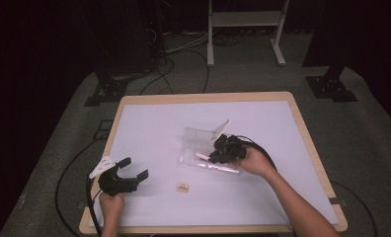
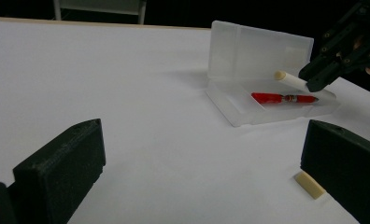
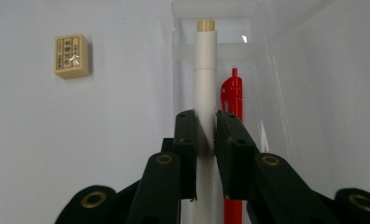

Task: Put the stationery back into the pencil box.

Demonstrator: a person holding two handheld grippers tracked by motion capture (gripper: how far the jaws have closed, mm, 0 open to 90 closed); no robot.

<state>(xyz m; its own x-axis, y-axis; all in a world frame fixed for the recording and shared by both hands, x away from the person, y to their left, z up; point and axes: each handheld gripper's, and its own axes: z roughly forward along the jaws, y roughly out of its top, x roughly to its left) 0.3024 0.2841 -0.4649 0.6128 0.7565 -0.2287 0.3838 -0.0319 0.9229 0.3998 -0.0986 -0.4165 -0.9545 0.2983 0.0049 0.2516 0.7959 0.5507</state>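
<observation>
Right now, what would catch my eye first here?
The right gripper pinches a white pen over an open clear case mid-table, where a red pen already lies. Nearer the person, a small eraser sits by the open left gripper.

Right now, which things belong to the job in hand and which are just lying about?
In the job:
- white pen, clamped in the right gripper
- clear open case
- red pen lying in the case

Lying about:
- eraser on the table
- left gripper, open, idle
</observation>
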